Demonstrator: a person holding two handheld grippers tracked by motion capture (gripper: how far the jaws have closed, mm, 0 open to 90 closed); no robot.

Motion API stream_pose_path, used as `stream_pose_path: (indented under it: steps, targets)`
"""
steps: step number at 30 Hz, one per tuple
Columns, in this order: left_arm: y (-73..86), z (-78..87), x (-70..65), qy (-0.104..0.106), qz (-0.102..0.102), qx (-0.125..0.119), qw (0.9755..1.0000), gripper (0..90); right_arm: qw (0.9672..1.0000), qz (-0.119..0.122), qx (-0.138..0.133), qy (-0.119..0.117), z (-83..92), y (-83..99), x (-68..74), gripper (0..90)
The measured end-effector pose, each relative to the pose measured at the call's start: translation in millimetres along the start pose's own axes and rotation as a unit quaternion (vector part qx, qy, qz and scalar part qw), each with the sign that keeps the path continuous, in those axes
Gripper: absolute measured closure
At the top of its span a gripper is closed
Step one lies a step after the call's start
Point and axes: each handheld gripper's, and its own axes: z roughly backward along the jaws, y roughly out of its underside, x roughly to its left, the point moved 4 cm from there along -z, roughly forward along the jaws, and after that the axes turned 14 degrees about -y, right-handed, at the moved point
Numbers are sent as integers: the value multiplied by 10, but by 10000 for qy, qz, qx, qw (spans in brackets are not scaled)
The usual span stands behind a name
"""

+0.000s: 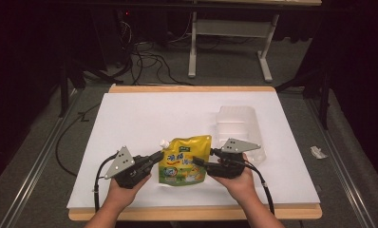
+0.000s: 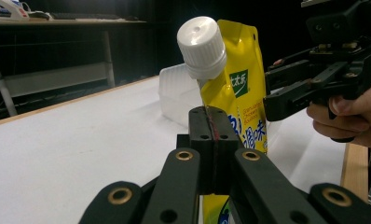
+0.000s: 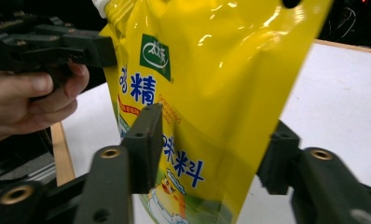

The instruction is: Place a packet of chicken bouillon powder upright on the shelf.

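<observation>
The white table (image 1: 130, 118) has a clear plastic box (image 1: 237, 124) at the back. Near the front stands a yellow pouch (image 1: 184, 161), soft, shiny and likely slippery. The left gripper (image 1: 154, 158) is pinching its edge under the white cap (image 2: 202, 46). The right gripper (image 1: 203, 162) is spread around its side.

The spouted pouch (image 1: 185, 161) at lower centre of the high view is bright yellow, printed with blue characters, a small green logo patch and a green band with a yellow cartoon chick at its base; its screw cap (image 2: 202, 45) is white. The container (image 1: 238, 124) right of centre is translucent and colourless; the table sheet (image 1: 144, 118) is plain white with a pale wooden edge. Both grippers, left gripper (image 1: 155, 157) and right gripper (image 1: 200, 162), are black with brass-coloured pivots, each topped by a grey plate.
</observation>
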Motion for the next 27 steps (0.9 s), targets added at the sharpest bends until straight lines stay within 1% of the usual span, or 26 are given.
stream_pose_path:
  steps: [3, 6, 9, 11, 14, 18, 21, 22, 27]
  targets:
    - [0, -13, 2, -32, 10, -3, 10000, 900, 10000, 14, -41, -4, 18, -2, 5, 571]
    - [4, -28, -2, -54, -4, -23, 10000, 900, 9999, 85, -85, -17, 40, -13, 25, 617]
    - [8, -40, -10, -66, 3, -37, 10000, 900, 9997, 178, -108, -145, 63, -20, 59, 682]
    - [11, -44, -3, -69, 8, -26, 10000, 900, 9994, 258, -74, -225, 61, -16, 83, 678]
    - [14, -42, 5, -76, 3, -14, 10000, 900, 9992, 280, -50, -280, 28, -6, 96, 647]
    - [22, -45, 7, -98, -23, -14, 9999, 900, 9989, 301, 145, -317, -56, 40, 114, 652]
    - [27, -52, 33, -167, -19, -9, 9999, 896, 9986, 327, 227, -351, -93, 61, 124, 744]
    - [27, -54, 42, -187, 6, -7, 9998, 893, 9984, 343, 255, -360, -99, 64, 125, 753]
    - [36, -55, 67, -269, -19, 2, 9996, 890, 9979, 409, 340, -376, -152, 90, 141, 796]
